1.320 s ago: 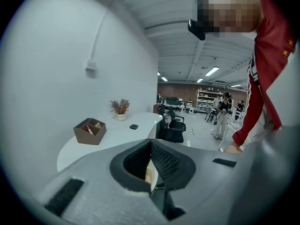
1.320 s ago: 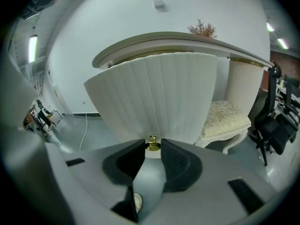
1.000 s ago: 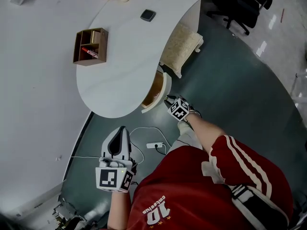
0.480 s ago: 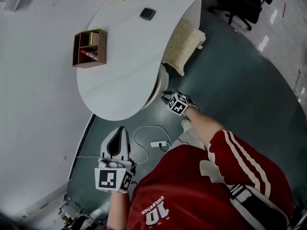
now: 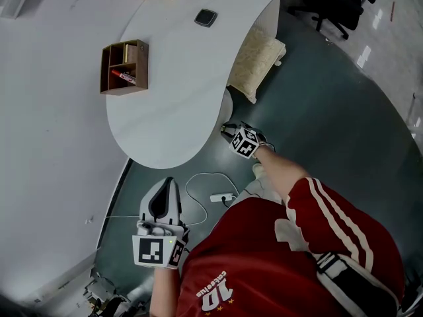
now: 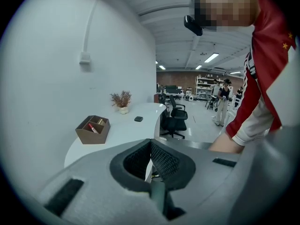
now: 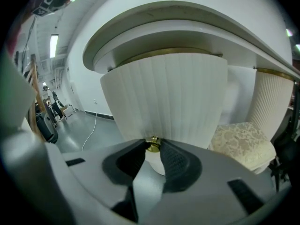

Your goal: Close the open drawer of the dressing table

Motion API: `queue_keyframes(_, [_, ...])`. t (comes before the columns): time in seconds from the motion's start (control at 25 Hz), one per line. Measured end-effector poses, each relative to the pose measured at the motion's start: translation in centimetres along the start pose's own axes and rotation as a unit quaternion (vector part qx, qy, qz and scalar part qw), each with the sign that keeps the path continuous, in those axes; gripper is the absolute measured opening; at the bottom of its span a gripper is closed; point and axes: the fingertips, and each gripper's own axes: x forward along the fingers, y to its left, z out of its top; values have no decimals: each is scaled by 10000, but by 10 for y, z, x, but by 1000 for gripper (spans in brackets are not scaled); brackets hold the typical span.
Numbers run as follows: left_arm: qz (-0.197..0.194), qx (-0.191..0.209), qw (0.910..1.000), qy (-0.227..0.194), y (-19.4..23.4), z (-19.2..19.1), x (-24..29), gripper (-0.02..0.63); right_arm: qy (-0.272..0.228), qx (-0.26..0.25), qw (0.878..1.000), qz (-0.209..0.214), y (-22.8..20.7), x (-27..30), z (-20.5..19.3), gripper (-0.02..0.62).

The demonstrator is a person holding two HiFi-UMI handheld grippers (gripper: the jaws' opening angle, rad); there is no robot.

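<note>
- Left gripper (image 6: 150, 143) is held low beside the person, its fingers pressed together on nothing.
- Right gripper (image 5: 229, 132) has its fingers pinching the gold knob (image 7: 152, 144).
- The knob belongs to the drawer (image 7: 168, 97), whose ribbed white front is tucked under the curved worktop (image 5: 172, 78) edge.
- A cushioned stool (image 5: 254, 61) stands beyond.

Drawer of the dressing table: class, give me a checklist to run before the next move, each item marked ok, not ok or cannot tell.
1. Right gripper shut on the gold knob: ok.
2. Drawer front fully home under the tabletop: cannot tell; no drawer interior shows.
3. Left gripper empty, away from the drawer front: ok.
4. Cushioned stool apart from the drawer front: ok.
5. Floor clear underfoot: not ok; a cable and power strip lie by the person's legs.
</note>
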Motion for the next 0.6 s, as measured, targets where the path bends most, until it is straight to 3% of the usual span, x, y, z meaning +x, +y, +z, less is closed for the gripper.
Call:
queue_keyframes(0.16, [87,-178,9998,4,10,-3,-5,0,11,-74,10000,-33,-2,9,9,103])
queue_keyframes(0.32, [195,-101,9997,62,14,-9,-13,0,-13,-270,9996,-83,-7,21,20,103])
queue_keyframes(0.6, [573,-106,9982,153,26,-18,-37,0,-239,-94,9995,-208,-15,47,43,107])
